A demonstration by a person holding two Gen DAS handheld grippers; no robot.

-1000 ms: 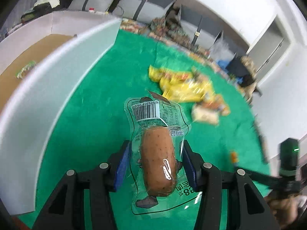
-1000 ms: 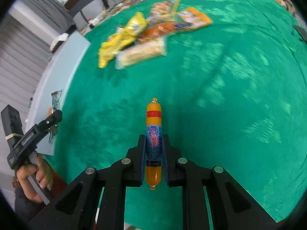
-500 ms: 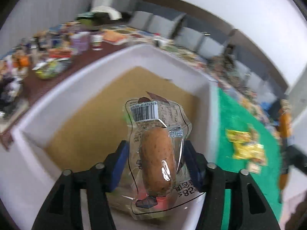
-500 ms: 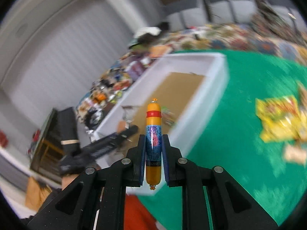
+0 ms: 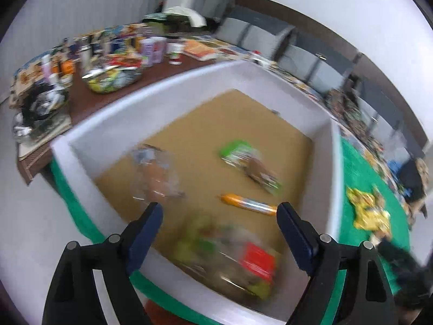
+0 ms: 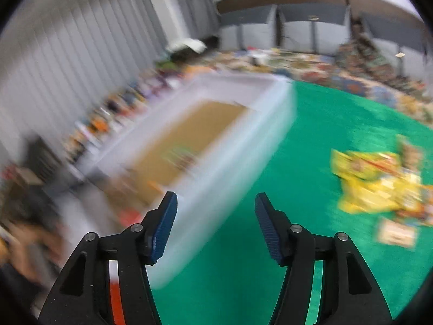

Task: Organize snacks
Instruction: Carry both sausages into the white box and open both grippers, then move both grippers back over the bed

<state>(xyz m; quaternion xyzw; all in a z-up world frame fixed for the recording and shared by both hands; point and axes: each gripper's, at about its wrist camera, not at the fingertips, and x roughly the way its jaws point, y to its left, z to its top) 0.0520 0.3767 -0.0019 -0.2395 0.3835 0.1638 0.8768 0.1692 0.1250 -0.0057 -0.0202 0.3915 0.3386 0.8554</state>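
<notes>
A white box (image 5: 334, 178) with a brown cardboard floor holds several snacks. The clear packet with the brown sausage (image 5: 155, 173) lies at the box's left. The orange sausage stick (image 5: 247, 204) lies in the middle. A green packet (image 5: 247, 162) and a blurred red and green packet (image 5: 238, 260) lie there too. My left gripper (image 5: 219, 230) is open and empty above the box's near side. My right gripper (image 6: 215, 226) is open and empty above the box's right wall (image 6: 232, 162) and the green cloth (image 6: 311, 135).
A pile of yellow snack packets (image 6: 379, 181) lies on the green cloth to the right; it also shows in the left wrist view (image 5: 369, 211). A brown table (image 5: 108, 81) crowded with cups, bottles and bowls stands behind the box. Both views are motion-blurred.
Both grippers have opened. The sausage packet has left the left gripper and the orange stick has left the right gripper; both now lie in the box. The right gripper has swung rightward.
</notes>
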